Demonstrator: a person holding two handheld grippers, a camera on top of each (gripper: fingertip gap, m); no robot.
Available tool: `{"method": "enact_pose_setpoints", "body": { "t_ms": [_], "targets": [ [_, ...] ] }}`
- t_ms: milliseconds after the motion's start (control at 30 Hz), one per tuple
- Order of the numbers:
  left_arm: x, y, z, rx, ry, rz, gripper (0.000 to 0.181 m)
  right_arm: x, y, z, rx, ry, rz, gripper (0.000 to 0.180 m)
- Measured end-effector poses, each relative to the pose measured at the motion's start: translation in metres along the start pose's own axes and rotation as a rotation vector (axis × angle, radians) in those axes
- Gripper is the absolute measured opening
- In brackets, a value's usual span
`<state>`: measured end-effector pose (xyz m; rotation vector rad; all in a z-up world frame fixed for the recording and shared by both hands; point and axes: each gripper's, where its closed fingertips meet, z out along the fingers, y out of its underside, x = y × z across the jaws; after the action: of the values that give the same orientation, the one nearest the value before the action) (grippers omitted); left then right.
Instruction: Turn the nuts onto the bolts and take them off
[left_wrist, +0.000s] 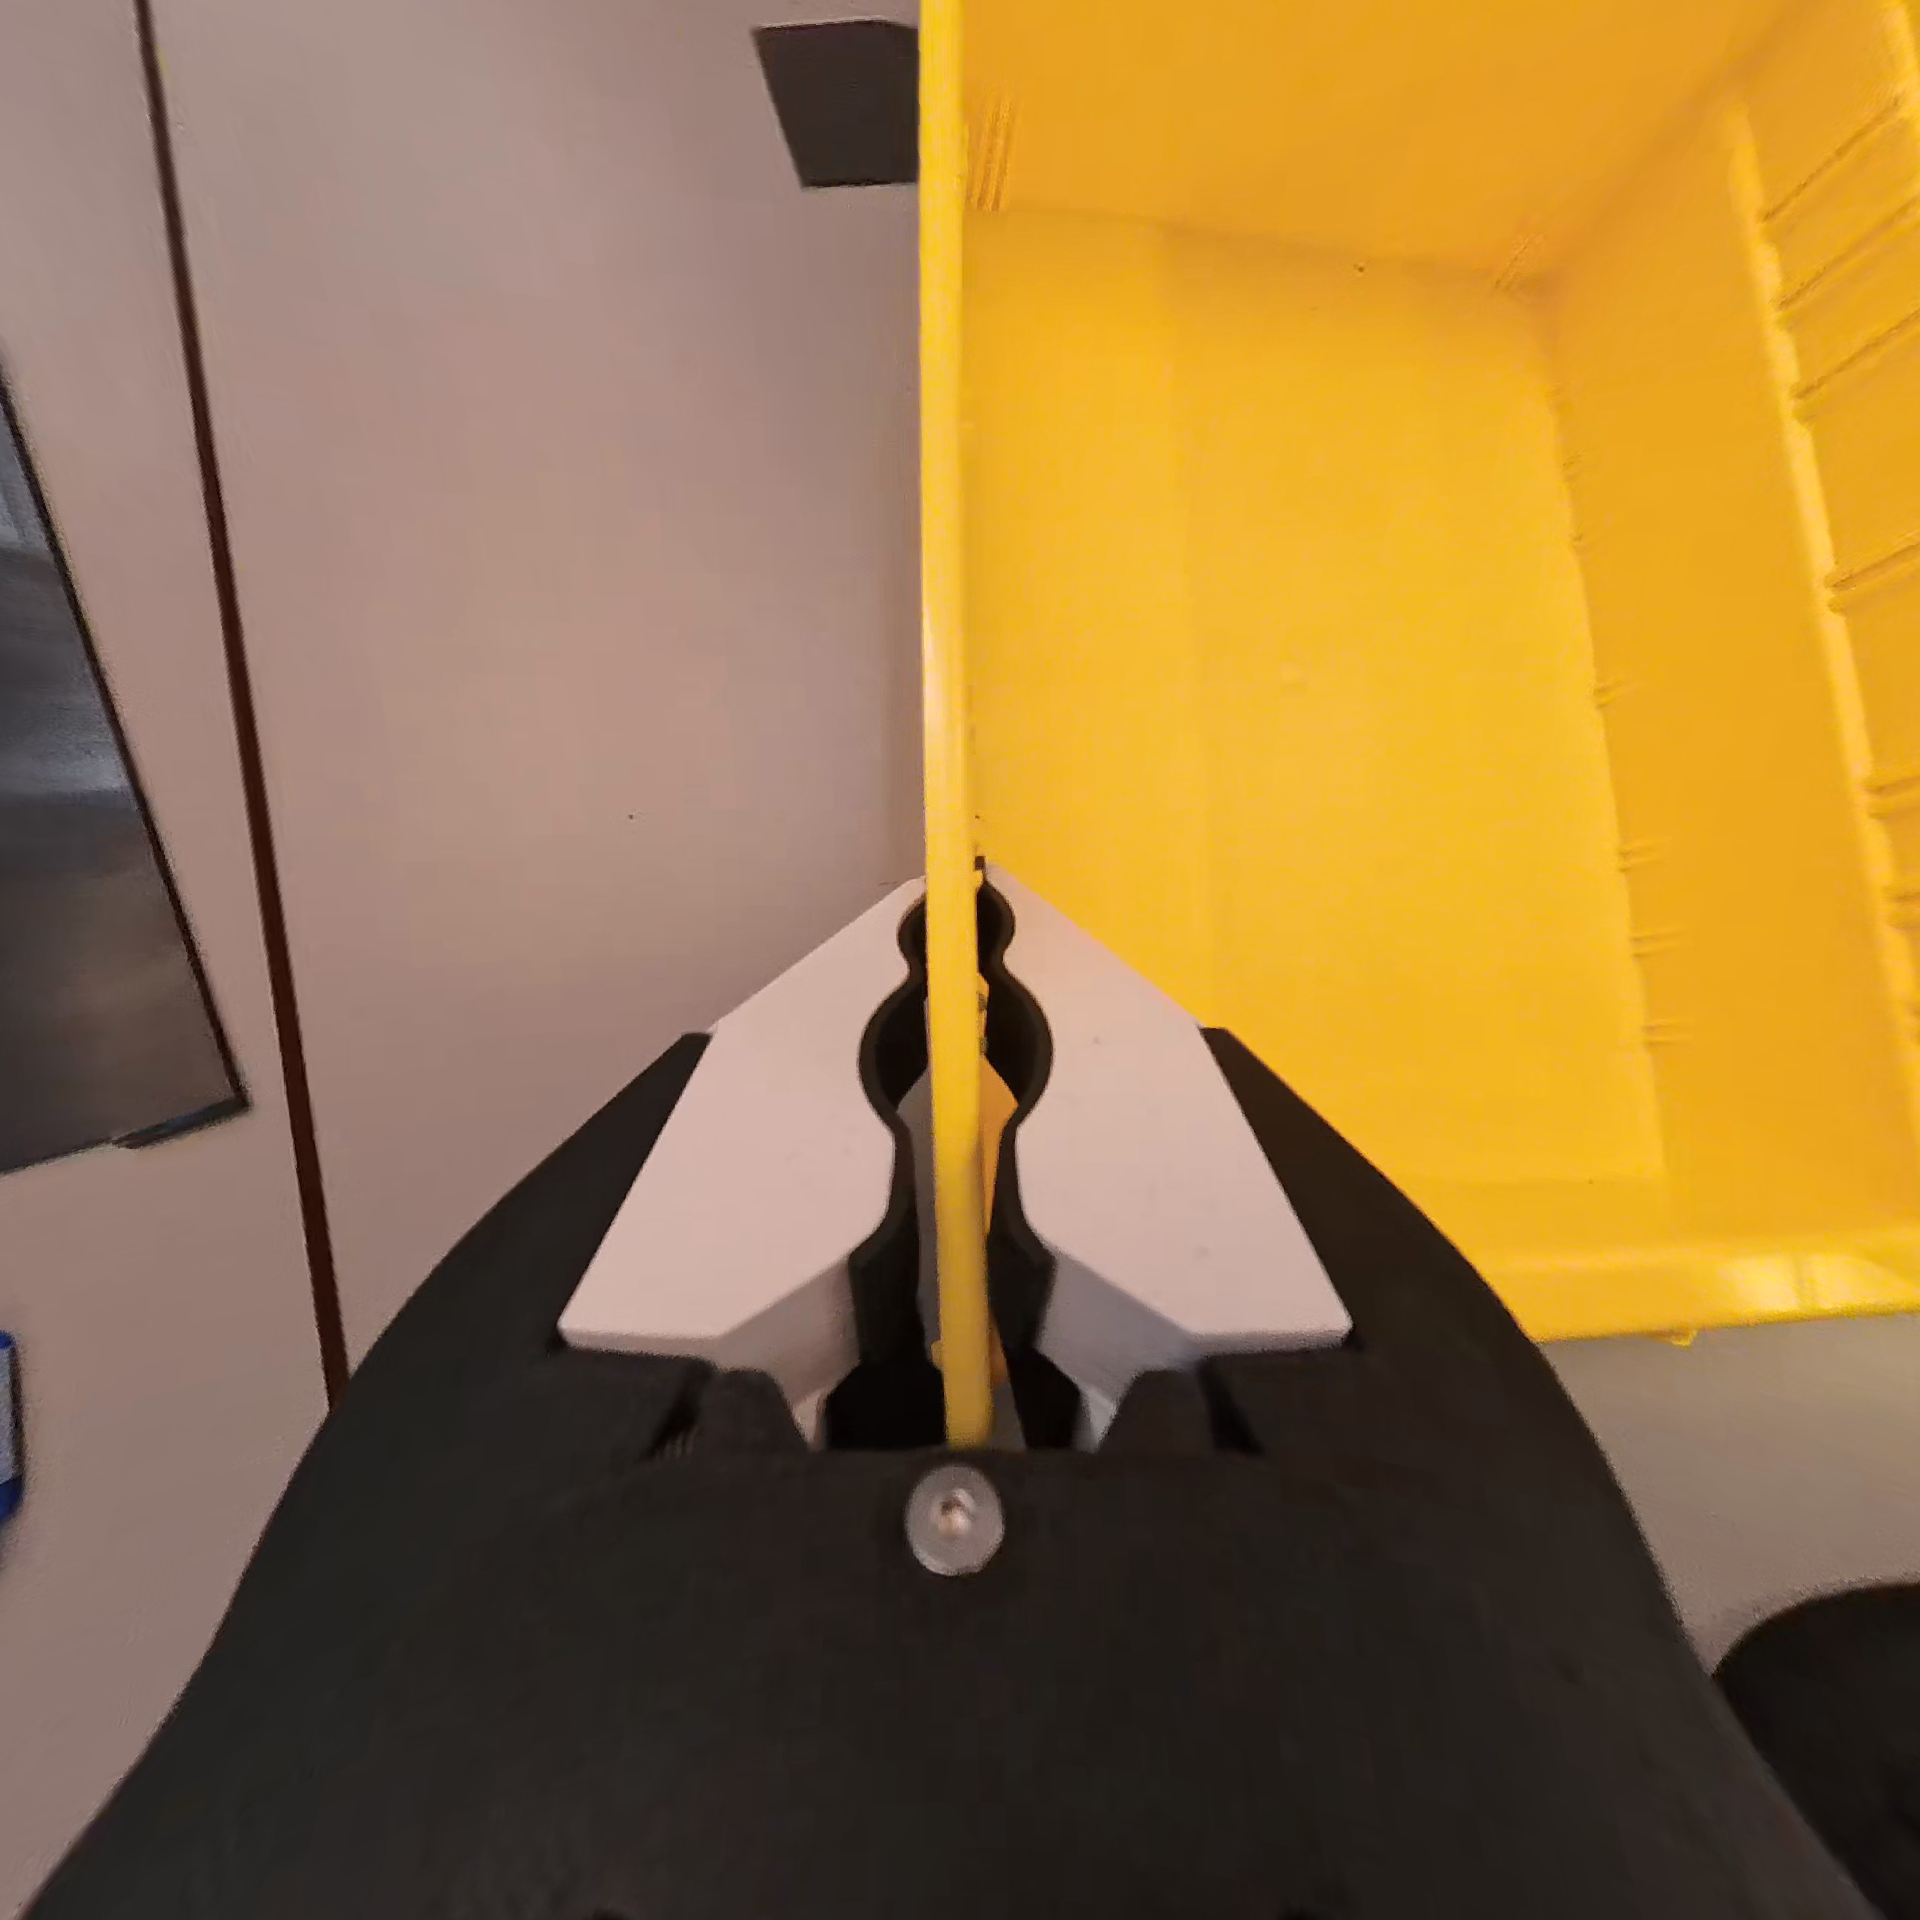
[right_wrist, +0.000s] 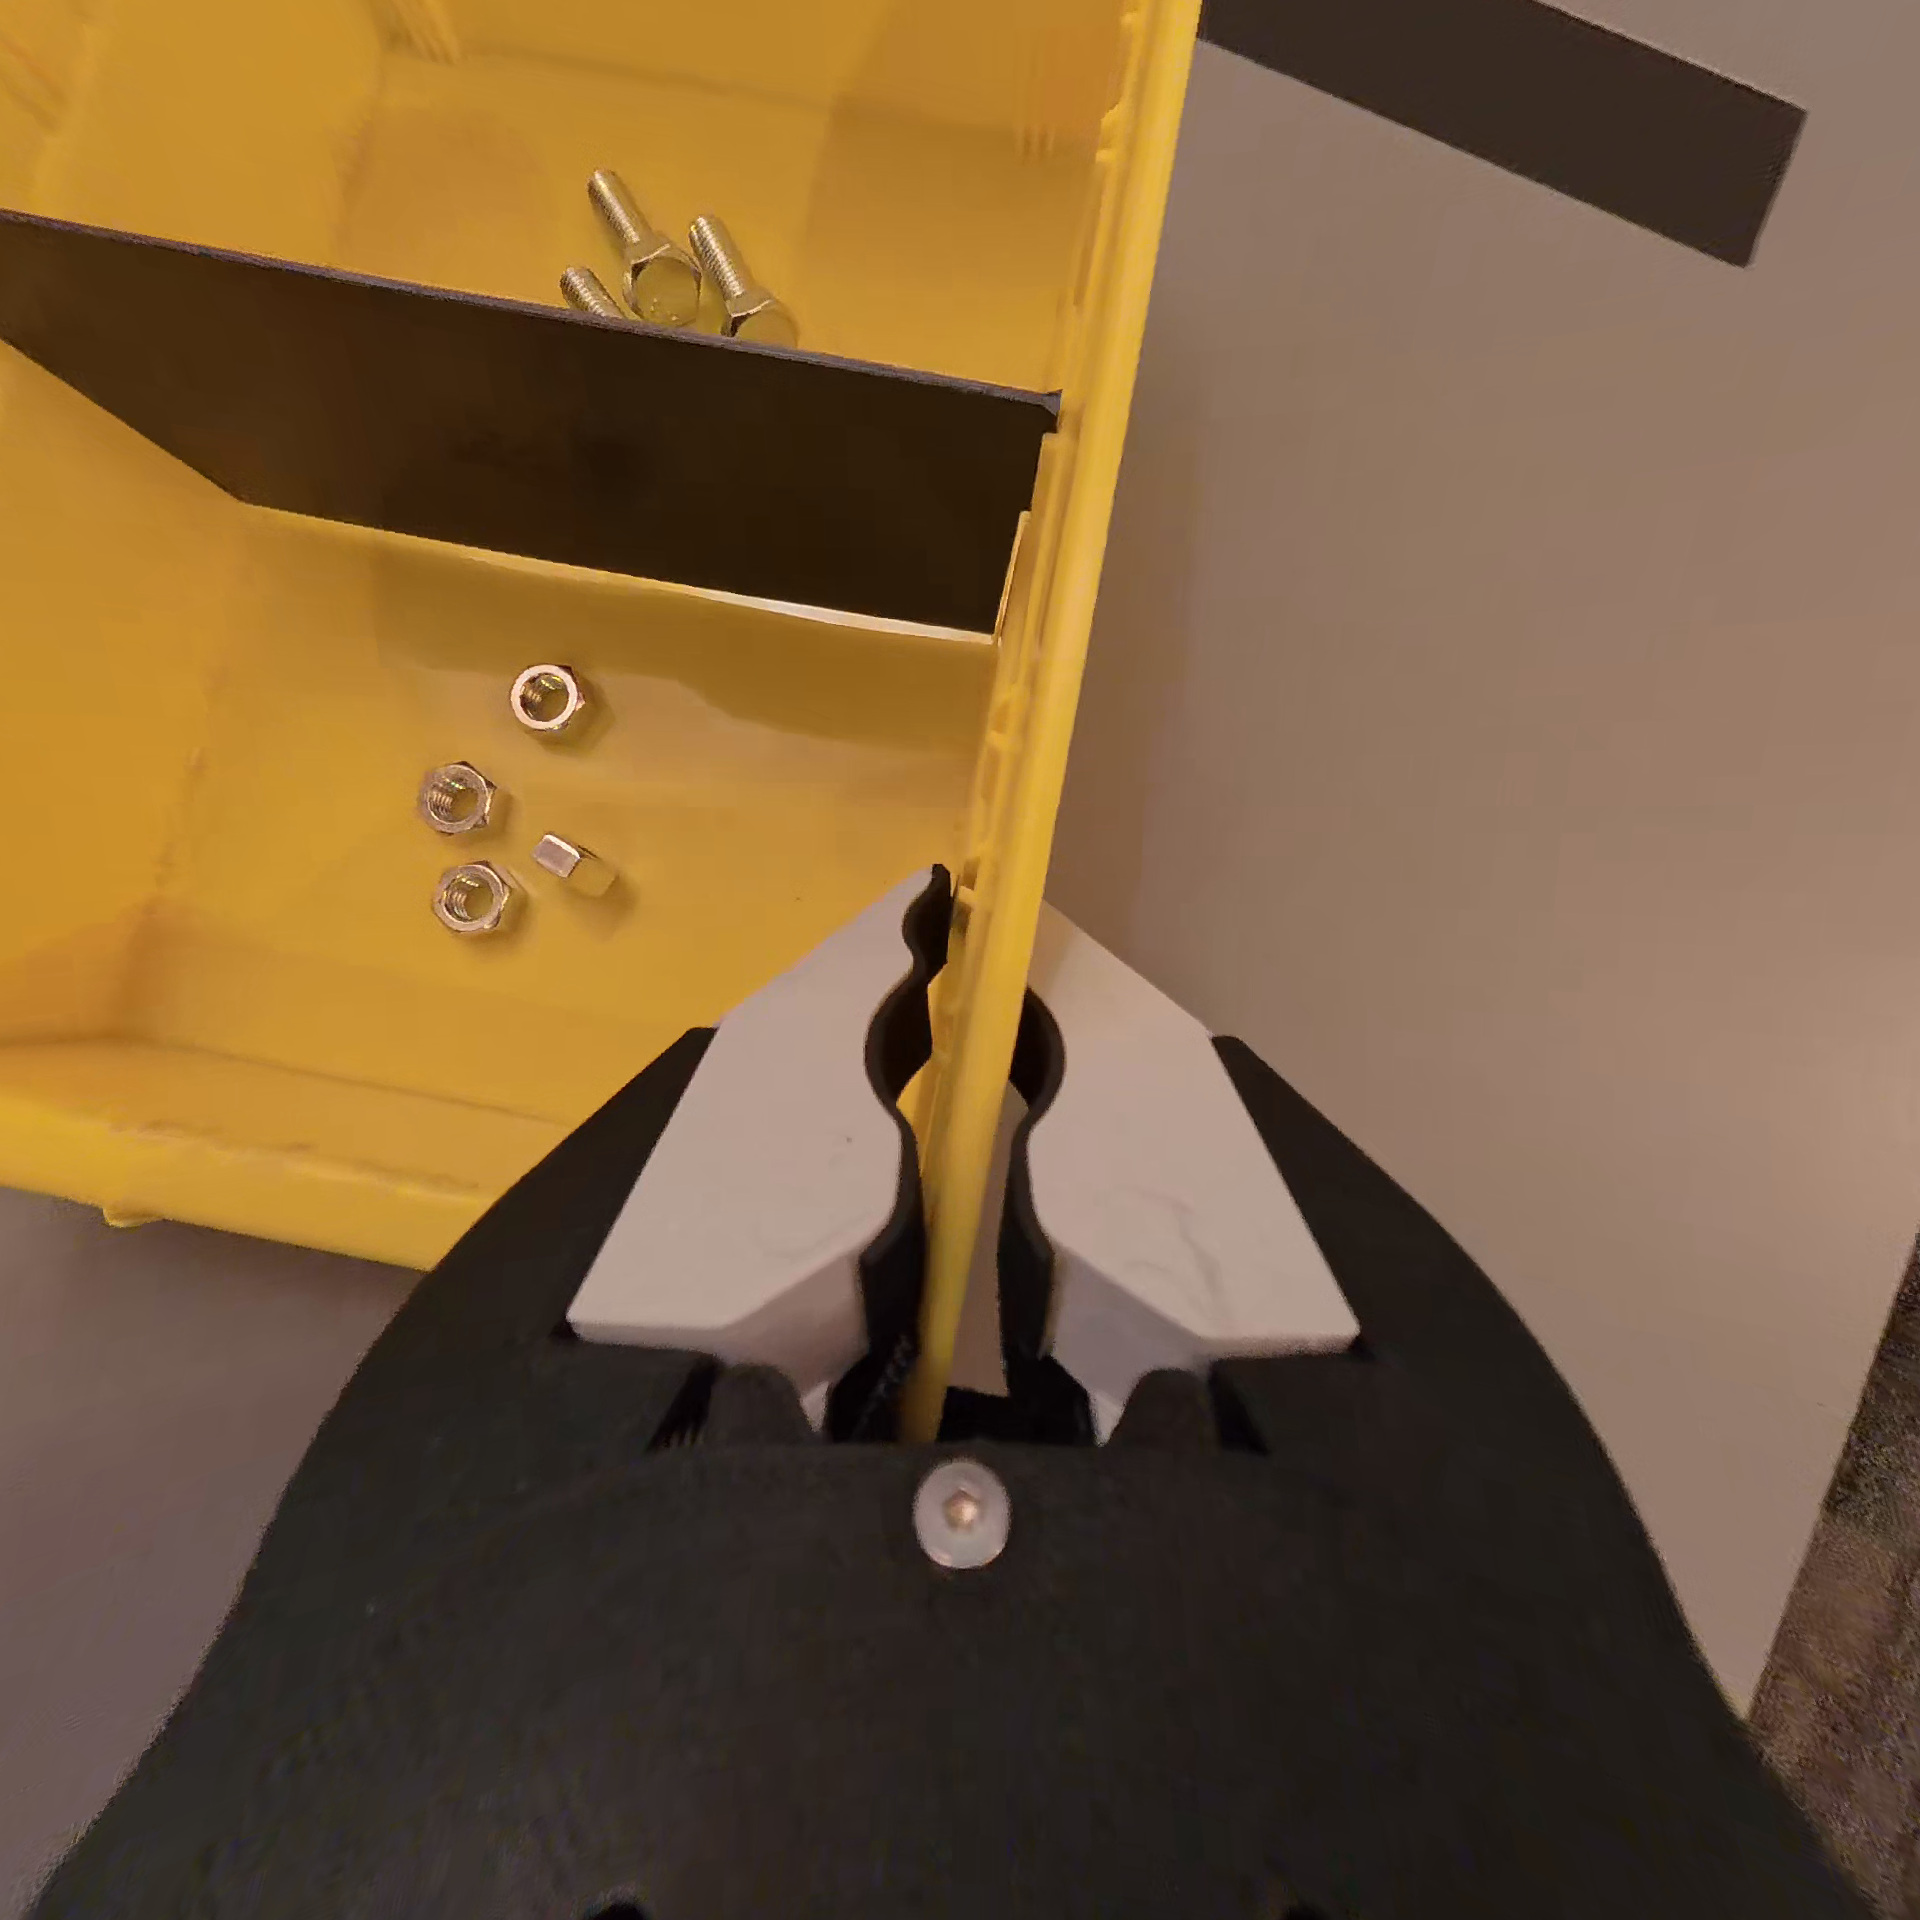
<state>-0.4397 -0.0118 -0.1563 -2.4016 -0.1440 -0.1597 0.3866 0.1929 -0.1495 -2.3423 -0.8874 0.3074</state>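
A yellow plastic bin (left_wrist: 1299, 727) shows in both views. My left gripper (left_wrist: 954, 894) is shut on the bin's left wall (left_wrist: 943, 520). My right gripper (right_wrist: 982, 904) is shut on the bin's right wall (right_wrist: 1081, 623). In the right wrist view, several silver nuts (right_wrist: 473, 821) lie in the near compartment of the bin (right_wrist: 260, 1039). Three bolts (right_wrist: 675, 270) lie in the far compartment, behind a black divider (right_wrist: 582, 457). The compartment in the left wrist view holds nothing I can see.
The bin rests on a pale table (left_wrist: 571, 520). A black patch (left_wrist: 842, 104) lies on the table beyond the bin, and a black strip (right_wrist: 1507, 114) shows at the far right. A dark line (left_wrist: 239, 675) crosses the table at left. The table edge (right_wrist: 1787, 1299) and carpet lie at right. Spacing between my two grippers at the tips: around 85 centimeters.
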Motion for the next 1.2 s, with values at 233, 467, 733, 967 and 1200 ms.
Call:
{"method": "enact_pose_setpoints", "body": {
  "t_ms": [233, 467, 733, 967, 1200],
  "targets": [
    [0.01, -0.016, -0.008, 0.053, -0.009, 0.074, 0.002, -0.04, -0.003, 0.003, 0.0, -0.076, -0.032, 0.003],
    [0.018, -0.026, -0.013, 0.084, -0.003, 0.109, 0.002, -0.085, -0.011, 0.007, -0.002, -0.115, -0.056, 0.006],
    [0.027, -0.037, -0.021, 0.115, 0.015, 0.126, 0.002, -0.16, -0.026, 0.016, -0.004, -0.256, -0.091, 0.028],
    [0.027, -0.04, -0.027, 0.132, 0.04, 0.108, 0.001, -0.238, -0.04, 0.023, 0.019, -0.384, -0.14, 0.058],
    [0.025, -0.044, -0.035, 0.155, 0.037, 0.102, 0.001, -0.312, -0.055, 0.033, 0.039, -0.478, -0.214, 0.074]
  ]
}}
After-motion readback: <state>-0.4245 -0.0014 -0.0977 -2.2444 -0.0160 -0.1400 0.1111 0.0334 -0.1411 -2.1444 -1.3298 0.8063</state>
